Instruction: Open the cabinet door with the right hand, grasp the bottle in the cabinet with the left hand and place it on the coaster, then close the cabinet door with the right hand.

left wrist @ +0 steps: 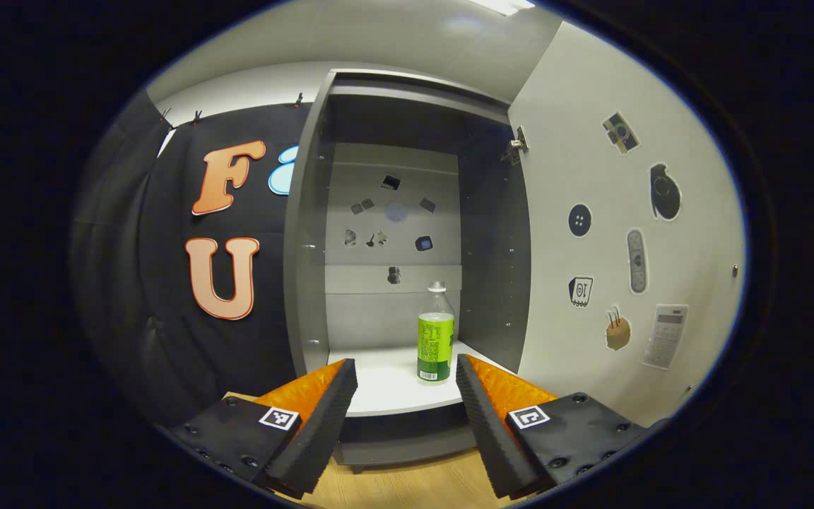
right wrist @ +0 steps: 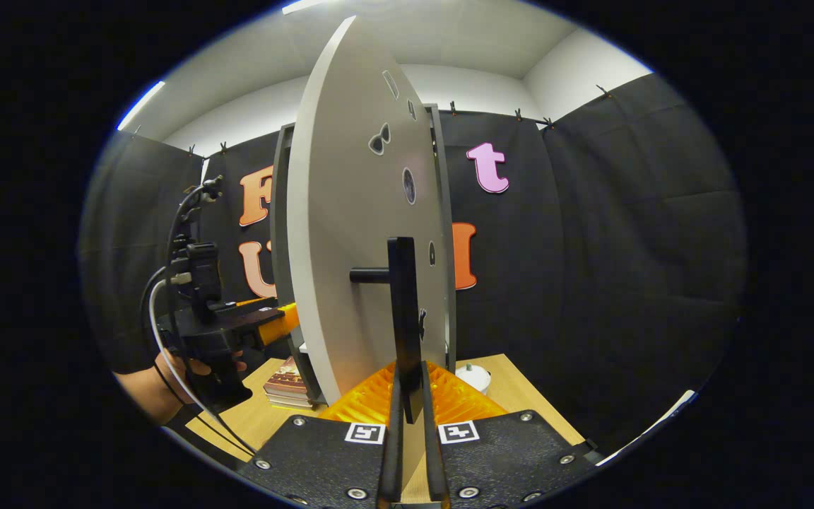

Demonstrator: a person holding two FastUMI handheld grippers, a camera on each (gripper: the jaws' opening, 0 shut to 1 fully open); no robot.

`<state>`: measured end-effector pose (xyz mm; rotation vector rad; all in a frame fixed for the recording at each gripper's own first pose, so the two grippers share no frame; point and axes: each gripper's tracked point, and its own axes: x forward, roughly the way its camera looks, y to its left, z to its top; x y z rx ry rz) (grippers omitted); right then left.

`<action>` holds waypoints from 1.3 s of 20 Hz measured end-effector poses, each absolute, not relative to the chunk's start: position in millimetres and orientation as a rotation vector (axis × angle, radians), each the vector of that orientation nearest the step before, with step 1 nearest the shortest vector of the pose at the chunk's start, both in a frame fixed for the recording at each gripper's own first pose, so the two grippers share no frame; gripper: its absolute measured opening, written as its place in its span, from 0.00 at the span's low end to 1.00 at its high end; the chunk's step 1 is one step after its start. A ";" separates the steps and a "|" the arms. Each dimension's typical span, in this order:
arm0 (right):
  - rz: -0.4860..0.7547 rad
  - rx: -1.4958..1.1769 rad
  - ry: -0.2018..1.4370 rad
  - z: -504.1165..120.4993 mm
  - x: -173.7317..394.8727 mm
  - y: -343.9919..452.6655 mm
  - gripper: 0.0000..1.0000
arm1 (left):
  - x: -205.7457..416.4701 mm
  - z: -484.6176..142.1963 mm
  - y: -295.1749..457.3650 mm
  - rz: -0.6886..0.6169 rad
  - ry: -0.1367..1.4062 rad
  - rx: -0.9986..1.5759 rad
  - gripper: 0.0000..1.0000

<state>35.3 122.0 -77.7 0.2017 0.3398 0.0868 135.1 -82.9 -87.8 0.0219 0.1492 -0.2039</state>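
Observation:
A clear bottle [left wrist: 436, 332] with a green label and white cap stands upright on the white shelf [left wrist: 379, 392] of the open grey cabinet [left wrist: 304, 247]. My left gripper [left wrist: 405, 367] is open in front of the shelf, short of the bottle, which sits toward its right finger. The cabinet door [right wrist: 350, 233] is swung wide and seen nearly edge-on. My right gripper [right wrist: 410, 371] is shut on its black bar handle [right wrist: 403, 311]. A small white round coaster [right wrist: 475, 376] lies on the wooden table behind the door. A hand holds the left gripper [right wrist: 266, 322] at the left.
The open door's inner face [left wrist: 626, 233] carries several stickers and stands right of the cabinet mouth. A stack of books [right wrist: 285, 385] lies on the wooden table [right wrist: 520, 396] beside the cabinet base. Black cloth walls enclose the booth.

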 end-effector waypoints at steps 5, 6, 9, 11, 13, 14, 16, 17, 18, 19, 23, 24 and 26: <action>0.066 0.247 0.358 -77.4 31.7 113.7 0.14 | 170.9 -116.8 -113.4 -0.229 0.184 0.045 0.93; 0.063 0.244 0.357 -77.4 33.4 112.1 0.14 | 178.7 -120.0 -121.3 -0.241 0.187 0.044 0.89; 0.039 0.238 0.354 -79.9 34.2 105.2 0.18 | 212.0 -139.2 -146.5 -0.258 0.240 0.018 0.96; 0.036 0.244 0.345 -79.9 35.0 103.9 0.27 | 231.8 -152.5 -156.4 -0.252 0.285 -0.005 0.93; 0.033 0.249 0.338 -80.4 35.1 100.7 0.31 | 254.8 -163.6 -163.9 -0.245 0.315 -0.013 0.93; 0.032 0.251 0.337 -81.2 34.5 98.3 0.29 | 266.5 -168.2 -163.8 -0.232 0.320 0.003 0.93; 0.025 0.247 0.335 -82.1 34.0 94.9 0.43 | 286.9 -175.8 -163.3 -0.214 0.323 0.039 0.93; 0.023 0.249 0.332 -81.9 34.1 93.1 0.50 | 294.2 -178.6 -167.0 -0.218 0.324 0.041 0.93; 0.022 0.256 0.333 -82.3 33.2 92.0 0.53 | 300.4 -181.2 -167.0 -0.211 0.326 0.047 0.93; 0.022 0.266 0.332 -82.7 32.0 91.3 0.57 | 306.7 -184.1 -166.0 -0.203 0.329 0.055 0.93; 0.032 0.299 0.332 -82.9 27.0 89.1 0.66 | 326.5 -187.9 -166.7 -0.181 0.333 0.048 0.93; 0.035 0.304 0.331 -83.7 26.8 89.6 0.67 | 332.1 -189.8 -165.6 -0.178 0.336 0.050 0.92; 0.047 0.308 0.341 -85.0 24.6 90.4 0.69 | 341.3 -193.5 -165.2 -0.177 0.335 0.056 0.93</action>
